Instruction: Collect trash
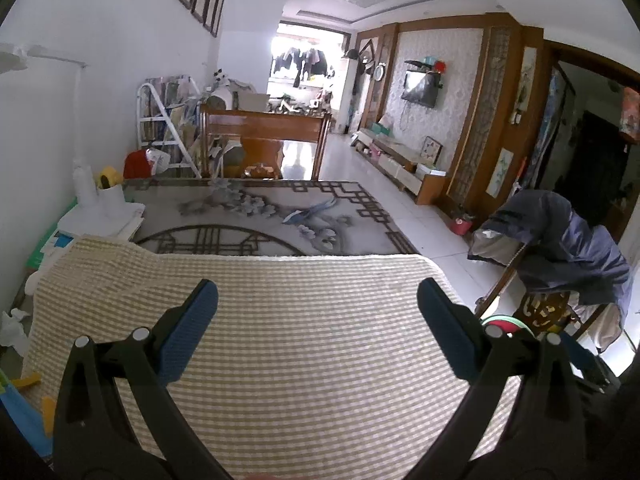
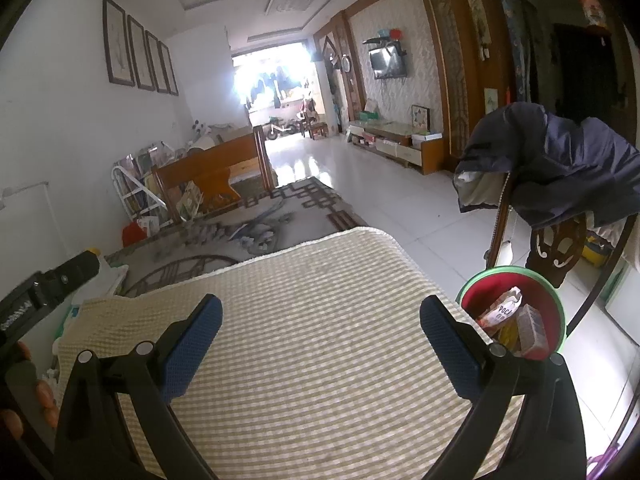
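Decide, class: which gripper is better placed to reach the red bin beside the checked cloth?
Probably the right. In its view the red bin, with wrappers inside, sits just past the right gripper. In the left gripper view only the bin's rim peeks out at the cloth's edge. Both jaws stand open and empty.

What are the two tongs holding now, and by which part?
Nothing. The left tongs and the right tongs are both open, with only the beige checked woven cloth showing between their blue padded fingers.

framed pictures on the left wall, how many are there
4, hung in a row high on the white wall: first, second, third, fourth, running nearest to farthest. None seems hidden.
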